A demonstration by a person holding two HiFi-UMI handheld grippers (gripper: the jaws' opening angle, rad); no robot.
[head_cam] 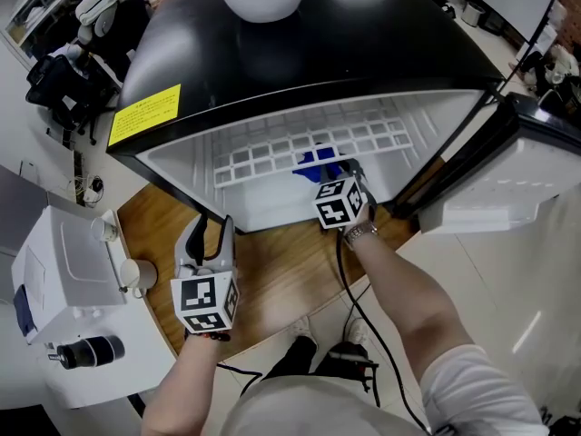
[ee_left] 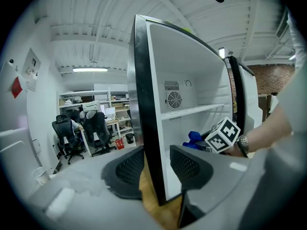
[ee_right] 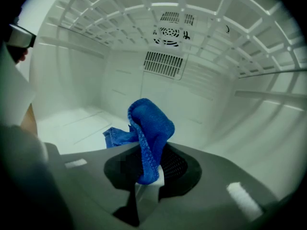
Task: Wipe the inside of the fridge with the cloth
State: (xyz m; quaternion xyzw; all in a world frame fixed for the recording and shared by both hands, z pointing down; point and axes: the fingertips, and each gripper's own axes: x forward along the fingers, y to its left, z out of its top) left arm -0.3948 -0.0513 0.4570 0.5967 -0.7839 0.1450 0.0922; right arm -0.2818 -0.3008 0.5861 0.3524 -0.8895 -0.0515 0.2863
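A small black fridge [head_cam: 300, 53] stands open, its white inside [ee_right: 86, 95] lit. My right gripper [head_cam: 343, 173] reaches into the lower compartment under the white wire shelf [head_cam: 272, 148]. It is shut on a blue cloth [ee_right: 149, 128], which bunches up above the jaws and hangs just over the fridge floor [ee_right: 72, 123]. The cloth [head_cam: 318, 160] also shows through the shelf from above. My left gripper [head_cam: 211, 232] hovers outside, by the fridge's left front edge [ee_left: 144, 104], open with nothing between its fingers. From there the cloth [ee_left: 194, 138] is visible beside the right marker cube [ee_left: 223, 135].
The fridge door [head_cam: 508, 175] swings open to the right. A wooden platform [head_cam: 281, 271] lies under the fridge. At the left sit a white appliance [head_cam: 64, 280] and cups [head_cam: 136, 275]. A black cable [head_cam: 349, 293] trails from the right gripper. Office chairs [ee_left: 79, 128] stand beyond.
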